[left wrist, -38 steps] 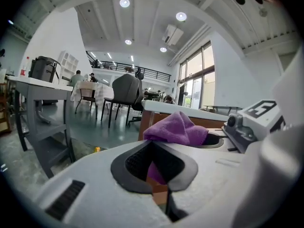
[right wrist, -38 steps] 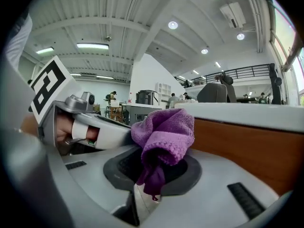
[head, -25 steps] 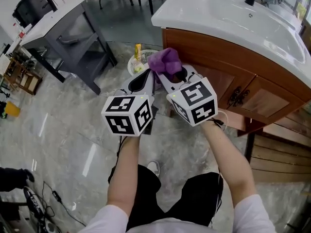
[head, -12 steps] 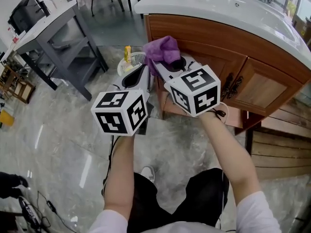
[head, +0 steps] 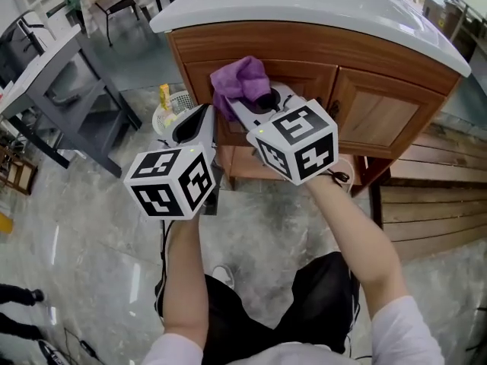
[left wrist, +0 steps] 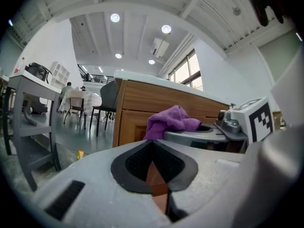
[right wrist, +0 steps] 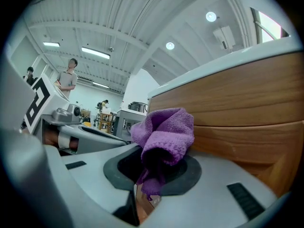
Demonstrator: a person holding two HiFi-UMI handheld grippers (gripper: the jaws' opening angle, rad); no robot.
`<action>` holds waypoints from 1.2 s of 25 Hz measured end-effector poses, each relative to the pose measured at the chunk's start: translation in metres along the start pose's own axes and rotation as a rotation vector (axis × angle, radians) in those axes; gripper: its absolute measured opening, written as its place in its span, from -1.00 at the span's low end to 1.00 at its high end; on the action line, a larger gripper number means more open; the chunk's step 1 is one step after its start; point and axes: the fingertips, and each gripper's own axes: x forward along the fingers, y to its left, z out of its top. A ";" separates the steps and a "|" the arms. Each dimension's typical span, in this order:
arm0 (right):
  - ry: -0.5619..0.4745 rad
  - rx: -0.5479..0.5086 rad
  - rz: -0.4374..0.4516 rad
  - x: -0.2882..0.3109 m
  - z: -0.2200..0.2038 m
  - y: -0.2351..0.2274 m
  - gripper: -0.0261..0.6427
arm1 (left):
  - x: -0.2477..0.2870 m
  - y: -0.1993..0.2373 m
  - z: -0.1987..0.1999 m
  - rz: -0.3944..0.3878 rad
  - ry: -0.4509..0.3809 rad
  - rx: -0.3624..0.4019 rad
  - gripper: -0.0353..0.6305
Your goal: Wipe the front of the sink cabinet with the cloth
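The purple cloth (head: 240, 84) is bunched in my right gripper (head: 256, 102), which is shut on it. The cloth sits right up against the upper left part of the wooden sink cabinet front (head: 365, 109), under the white sink top (head: 319, 6); I cannot tell whether it touches. In the right gripper view the cloth (right wrist: 164, 137) bulges out of the right gripper (right wrist: 154, 175) beside the wood panel (right wrist: 247, 108). My left gripper (head: 199, 117) hovers just left of it, shut and empty. The left gripper view has the left gripper (left wrist: 152, 167) pointing at the cabinet's left corner (left wrist: 130, 106), the cloth (left wrist: 172, 122) to the right.
A grey metal table (head: 53, 67) stands at the left. A white basket with a yellow bottle (head: 169, 106) sits on the tiled floor by the cabinet's left corner. Wooden slats (head: 434, 204) lie at the right. Dark handles (head: 332, 106) sit between the cabinet doors.
Both grippers and the cloth have come in towards the cabinet's left front. The cabinet now fills the middle of the head view. The right gripper's hold on the cloth is unchanged.
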 end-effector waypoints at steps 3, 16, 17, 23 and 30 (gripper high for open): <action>0.002 0.003 -0.035 -0.016 -0.003 -0.013 -0.71 | 0.006 -0.013 -0.003 -0.025 0.005 0.002 -0.88; 0.000 -0.002 -0.179 -0.086 0.004 -0.057 -0.71 | 0.025 -0.067 -0.018 -0.146 0.031 -0.004 -0.88; 0.002 -0.001 -0.196 -0.093 0.003 -0.062 -0.71 | 0.028 -0.072 -0.019 -0.161 0.034 -0.003 -0.88; 0.017 -0.001 -0.274 -0.128 0.001 -0.089 -0.71 | 0.041 -0.095 -0.028 -0.213 0.049 -0.005 -0.88; 0.037 -0.012 -0.368 -0.173 0.001 -0.118 -0.71 | 0.055 -0.116 -0.035 -0.259 0.058 0.001 -0.88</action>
